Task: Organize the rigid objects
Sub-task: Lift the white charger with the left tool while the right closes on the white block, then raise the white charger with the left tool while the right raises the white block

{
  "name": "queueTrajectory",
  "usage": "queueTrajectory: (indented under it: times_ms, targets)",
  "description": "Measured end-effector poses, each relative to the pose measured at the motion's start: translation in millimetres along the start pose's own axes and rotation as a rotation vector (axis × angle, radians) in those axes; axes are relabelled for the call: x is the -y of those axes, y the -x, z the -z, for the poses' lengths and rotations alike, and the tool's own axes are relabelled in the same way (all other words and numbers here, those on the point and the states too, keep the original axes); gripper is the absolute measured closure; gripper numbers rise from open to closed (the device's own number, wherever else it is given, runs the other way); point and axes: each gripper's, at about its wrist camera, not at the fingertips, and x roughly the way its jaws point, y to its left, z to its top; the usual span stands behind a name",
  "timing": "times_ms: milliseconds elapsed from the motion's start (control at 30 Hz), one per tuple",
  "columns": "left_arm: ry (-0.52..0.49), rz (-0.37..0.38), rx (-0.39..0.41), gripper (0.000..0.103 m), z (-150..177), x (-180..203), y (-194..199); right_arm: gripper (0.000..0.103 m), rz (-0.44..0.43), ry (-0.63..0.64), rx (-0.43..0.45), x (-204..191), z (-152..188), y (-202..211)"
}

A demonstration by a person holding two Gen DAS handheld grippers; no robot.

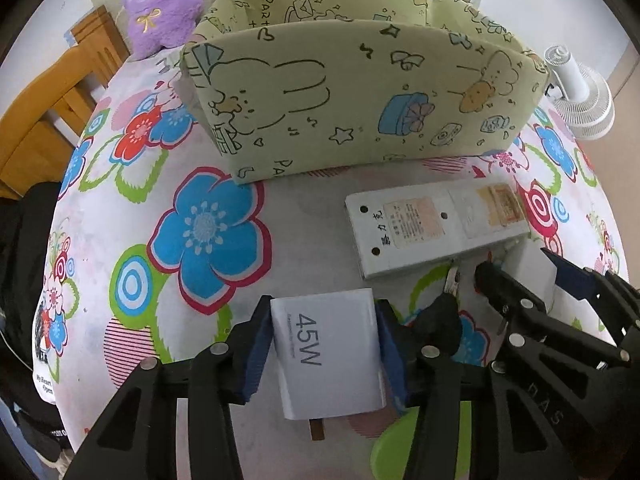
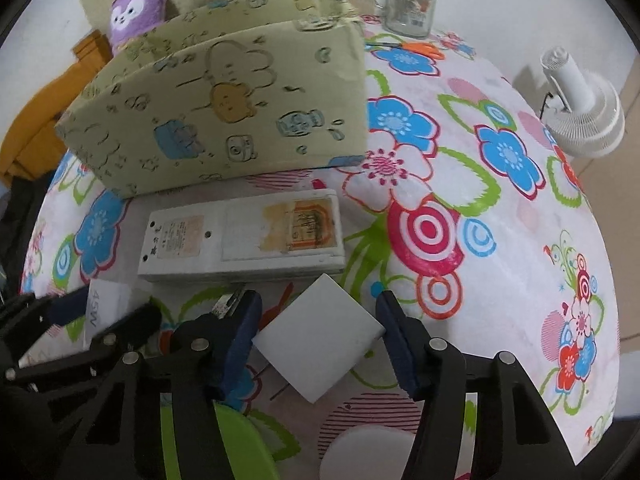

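We start with the worktop (image 2: 500, 240), a round surface under a flowered cloth; its rim curves away at the right of the right wrist view, with plenty of bare cloth there for moving. The green fabric box (image 1: 360, 92) stands in the upper middle of the left wrist view, open on top and soft-walled, so we judge it the likely bin, and one that gives if bumped. Just below it lies the white power strip (image 1: 432, 224), face down, long, stiff and probably the heaviest piece; we would take it across its narrow width.

The 45W charger (image 1: 328, 352) sits at the bottom centre of the left view, between the left tongs (image 1: 324, 356), whose blue pads press its 2 flat sides. It looks a hard, smooth, light block, slippery if held lightly.

The white adapter (image 2: 320, 340) lies turned corner-on between the right tongs (image 2: 318, 344); its corners sit at the pads, though we cannot tell whether they truly pinch it. We judge that corner hold prone to twisting.
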Motion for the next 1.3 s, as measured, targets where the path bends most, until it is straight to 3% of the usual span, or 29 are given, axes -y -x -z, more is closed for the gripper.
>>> queueTrajectory:
  times_ms: [567, 1300]
  targets:
    - [0.020, 0.013, -0.003, 0.054, 1.0, 3.1, 10.5, 0.041, -0.003, -0.002, -0.020, 0.7, 6.3, 12.6]
    - [-0.005, 0.018, 0.079, 0.054, -1.8, 5.2, 69.4, 0.041, -0.008, -0.019, 0.061, -2.6, -1.1, 70.3]
